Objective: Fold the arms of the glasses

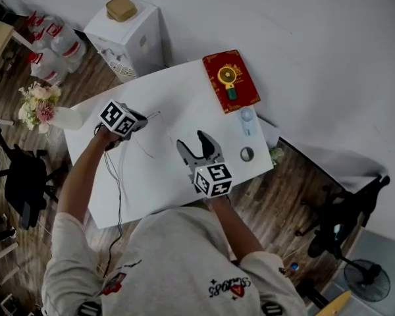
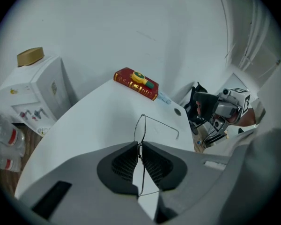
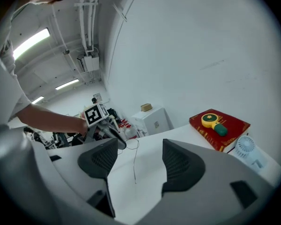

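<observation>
From the head view, the left tool (image 1: 143, 119) holds the glasses (image 1: 155, 114) above the desk's (image 1: 184, 97) left edge.

In the left gripper view, its jaws are clamped tight on the thin rim, which may twist.

In the right gripper view, the right tool (image 3: 140, 146) stands wide and empty. A clumsy nudge from it could bend an arm.

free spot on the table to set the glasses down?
Bare: the middle of the table between the left tongs holding the glasses and the open right tongs, plus the far side left of the red book. Crowded: right edge, with book, small fan, dark ring.
</observation>
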